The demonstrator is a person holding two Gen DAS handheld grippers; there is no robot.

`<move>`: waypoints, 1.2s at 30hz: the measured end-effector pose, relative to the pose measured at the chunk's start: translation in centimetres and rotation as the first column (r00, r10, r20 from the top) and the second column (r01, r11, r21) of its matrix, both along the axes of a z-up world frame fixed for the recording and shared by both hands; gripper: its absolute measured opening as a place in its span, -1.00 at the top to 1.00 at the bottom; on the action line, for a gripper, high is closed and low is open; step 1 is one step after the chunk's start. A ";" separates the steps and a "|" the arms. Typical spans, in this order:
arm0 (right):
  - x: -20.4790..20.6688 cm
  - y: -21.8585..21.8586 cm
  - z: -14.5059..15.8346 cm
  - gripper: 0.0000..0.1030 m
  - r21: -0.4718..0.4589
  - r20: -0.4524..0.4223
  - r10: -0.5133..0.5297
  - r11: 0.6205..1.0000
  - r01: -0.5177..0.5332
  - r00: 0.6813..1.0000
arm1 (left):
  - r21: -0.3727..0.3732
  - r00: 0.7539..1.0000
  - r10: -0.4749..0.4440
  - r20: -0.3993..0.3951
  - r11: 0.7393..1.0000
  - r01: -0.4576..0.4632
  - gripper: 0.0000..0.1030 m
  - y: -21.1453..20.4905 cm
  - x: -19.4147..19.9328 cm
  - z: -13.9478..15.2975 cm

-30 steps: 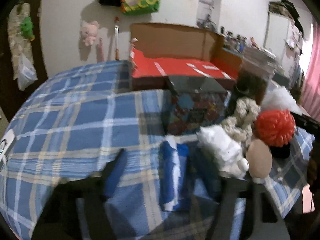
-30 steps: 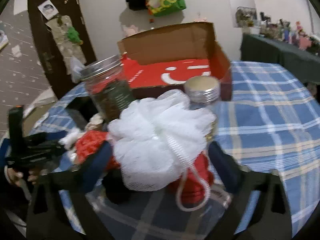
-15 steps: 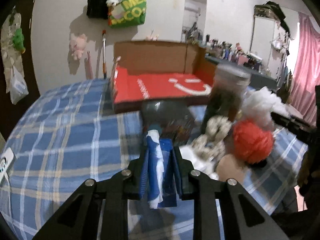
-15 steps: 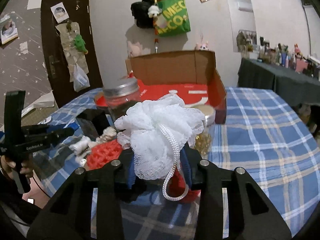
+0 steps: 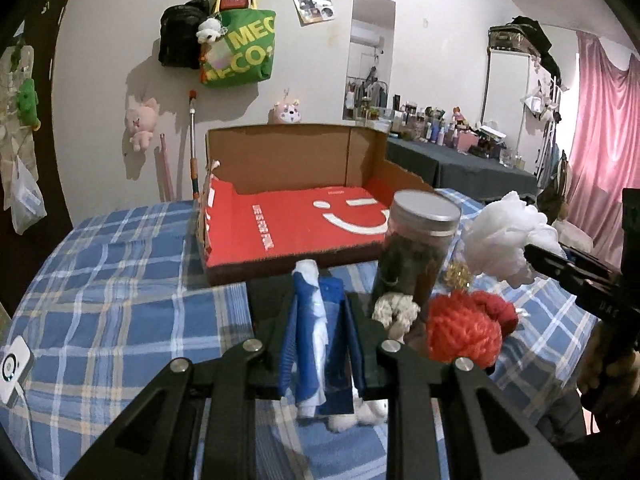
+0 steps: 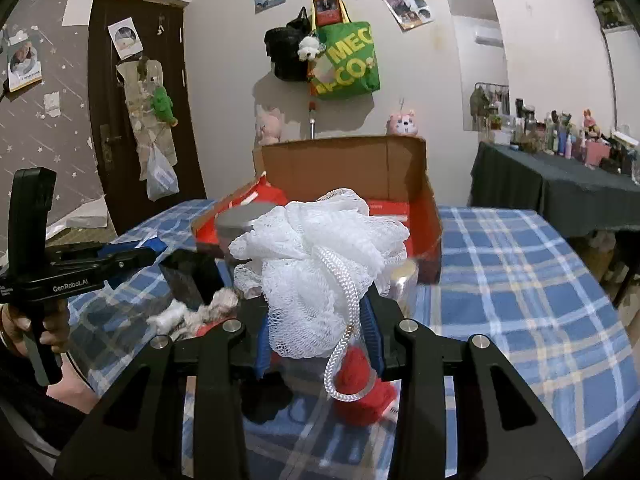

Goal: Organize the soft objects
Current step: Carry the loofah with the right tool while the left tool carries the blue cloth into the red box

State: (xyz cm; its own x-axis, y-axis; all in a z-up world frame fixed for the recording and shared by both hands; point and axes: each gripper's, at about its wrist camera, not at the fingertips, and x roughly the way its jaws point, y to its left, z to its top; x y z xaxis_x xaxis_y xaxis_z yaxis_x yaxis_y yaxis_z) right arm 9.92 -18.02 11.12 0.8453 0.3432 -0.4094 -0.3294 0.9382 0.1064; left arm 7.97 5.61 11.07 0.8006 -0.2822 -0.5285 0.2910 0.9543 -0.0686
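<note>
- A folded blue and white cloth (image 5: 318,336) is pinched between the blue pads of the left gripper (image 5: 320,344), whose jaws are nearly closed on it. It is lifted above the checked tablecloth (image 5: 120,300), over the near middle of the table.
- A white mesh bath sponge (image 6: 320,264) is squeezed in the right gripper (image 6: 320,340), its jaws partly closed around the lower part. Its white cord loop (image 6: 340,344) hangs down in front. It is held above the cluster of things near the table's front edge.
- Both grippers closed within the last second and are now gripping.
- Below the sponge on the table lie a red knitted ball (image 5: 464,332), a cream rope knot (image 5: 396,312) and a small white soft toy (image 5: 360,416), close together.
- Behind them stands an upright glass jar (image 5: 416,252) with a silver lid, dark contents inside.
- Beyond the jar, toward the table's far edge, is an open cardboard box (image 5: 296,224) with a red floor and a white smiley.
- A person's hand (image 6: 40,328) holds the left gripper's handle.
- A green bag (image 6: 346,60) hangs on the wall behind.
</note>
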 end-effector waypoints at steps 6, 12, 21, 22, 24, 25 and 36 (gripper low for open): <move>1.4 -0.2 1.8 0.32 -0.019 0.038 0.003 1.000 -0.002 0.999 | -0.005 1.000 -0.014 0.028 1.000 0.014 0.53 -0.1 1.3 1.7; 4.1 -0.3 3.3 0.32 -0.056 0.045 0.035 0.998 -0.032 0.998 | 0.003 0.999 -0.050 0.019 0.999 0.050 0.53 -0.3 3.6 2.9; 10.5 0.0 5.6 0.32 -0.104 0.003 0.105 0.989 -0.104 0.994 | 0.056 0.993 -0.114 -0.010 0.992 0.114 0.53 -1.3 8.0 5.2; 11.4 0.2 5.7 0.32 -0.115 -0.008 0.113 0.987 -0.113 0.994 | 0.063 0.992 -0.121 -0.018 0.991 0.122 0.53 -1.4 8.7 5.4; 13.3 0.8 5.9 0.32 -0.140 -0.029 0.123 0.982 -0.126 0.992 | 0.065 0.990 -0.139 -0.036 0.988 0.141 0.53 -1.7 10.1 5.8; 14.4 1.2 5.9 0.32 -0.150 -0.046 0.129 0.979 -0.135 0.991 | 0.069 0.988 -0.144 -0.047 0.987 0.147 0.53 -1.9 11.0 5.9; 29.0 5.1 3.3 0.32 -0.253 -0.280 0.077 0.956 -0.151 0.957 | 0.105 0.968 -0.166 -0.189 0.977 0.188 0.52 -4.3 22.2 4.7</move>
